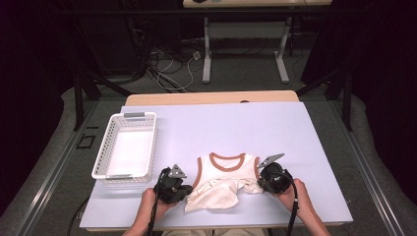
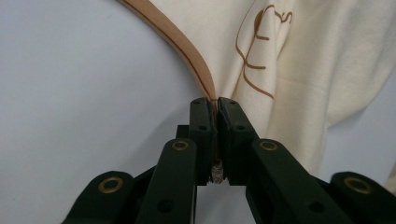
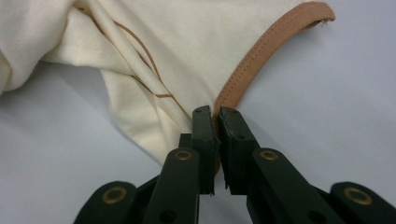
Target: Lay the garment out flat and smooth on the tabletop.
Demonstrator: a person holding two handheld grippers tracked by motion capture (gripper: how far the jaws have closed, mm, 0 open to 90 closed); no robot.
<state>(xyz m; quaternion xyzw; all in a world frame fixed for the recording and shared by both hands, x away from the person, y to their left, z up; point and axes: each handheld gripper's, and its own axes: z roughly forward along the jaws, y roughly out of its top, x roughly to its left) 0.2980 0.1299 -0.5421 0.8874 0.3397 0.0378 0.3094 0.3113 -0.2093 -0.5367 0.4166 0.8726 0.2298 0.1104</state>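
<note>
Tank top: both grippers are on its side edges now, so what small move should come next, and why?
Probably lift both edges together and carry them toward the collar to continue the fold. The left gripper and the right gripper are each shut on the brown trim of the cream tank top, whose lower half is bunched on the table. The white basket stands clear at the left.

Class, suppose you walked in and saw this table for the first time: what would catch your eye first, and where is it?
First, the small cream shirt with tan trim, lying partly folded near the front edge of the pale table. The left gripper and right gripper flank it, each shut on its tan-bound edge. To the left stands a white basket with nothing in it.
</note>
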